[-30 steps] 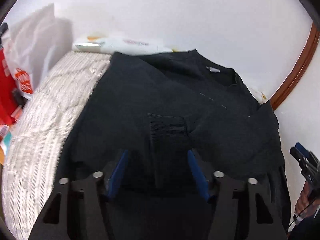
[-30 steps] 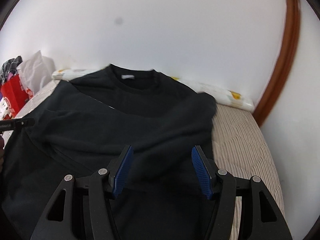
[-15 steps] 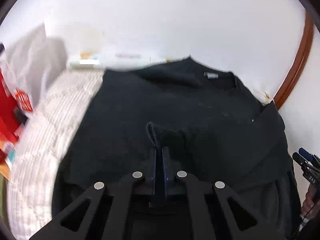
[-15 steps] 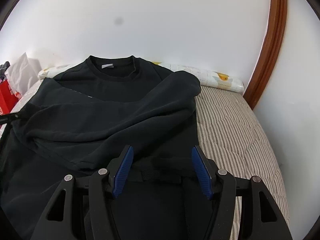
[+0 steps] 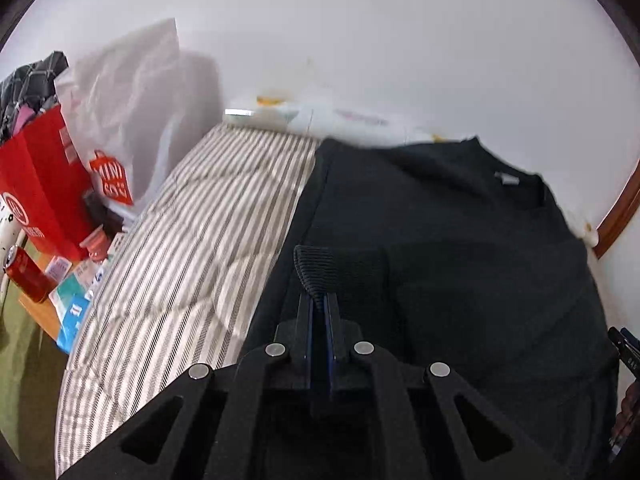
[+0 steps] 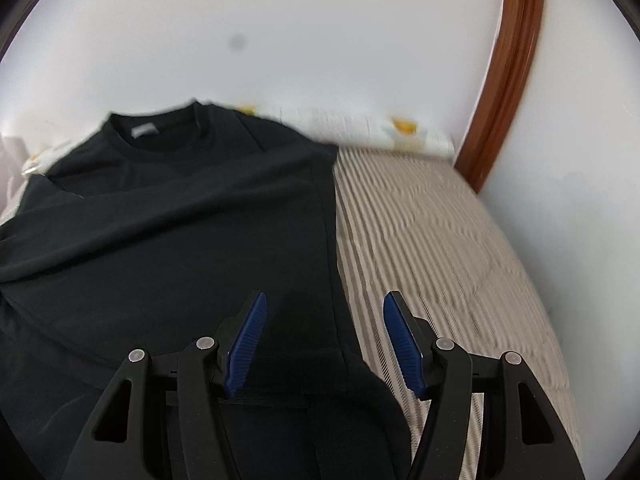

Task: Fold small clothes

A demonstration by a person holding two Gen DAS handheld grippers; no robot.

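the black sweater [image 5: 460, 248] lies flat on the striped mattress [image 5: 192, 240], its collar toward the white wall [image 5: 360, 32]. the left gripper [image 5: 318, 308] is clamped on the ribbed cuff [image 5: 314, 266] of a sleeve, which sticks up just ahead of its closed fingers. to that tool's left runs a wide bare strip of mattress out to the bed edge; ahead, a pillow [image 5: 344, 120] lies against the wall.

the right gripper [image 6: 322, 334] stands with its blue pads [image 6: 246, 340] apart and nothing pinched, over the sweater's side edge near the hem. to its right the mattress [image 6: 440, 248] lies bare up to the wall and a brown wooden frame [image 6: 508, 80].

only the left view shows the clutter past the bed edge: a red bag [image 5: 40, 184], a white plastic bag [image 5: 124, 112] and a red can [image 5: 26, 274]. at its far right edge a tip of the other tool shows. only the right view shows the open side of the bed.

a second ago the left fingers stood open around the cuff; now they are closed on it, and more mattress shows to their left. the right tool has come lower and nearer the sweater's edge, its opening unchanged.
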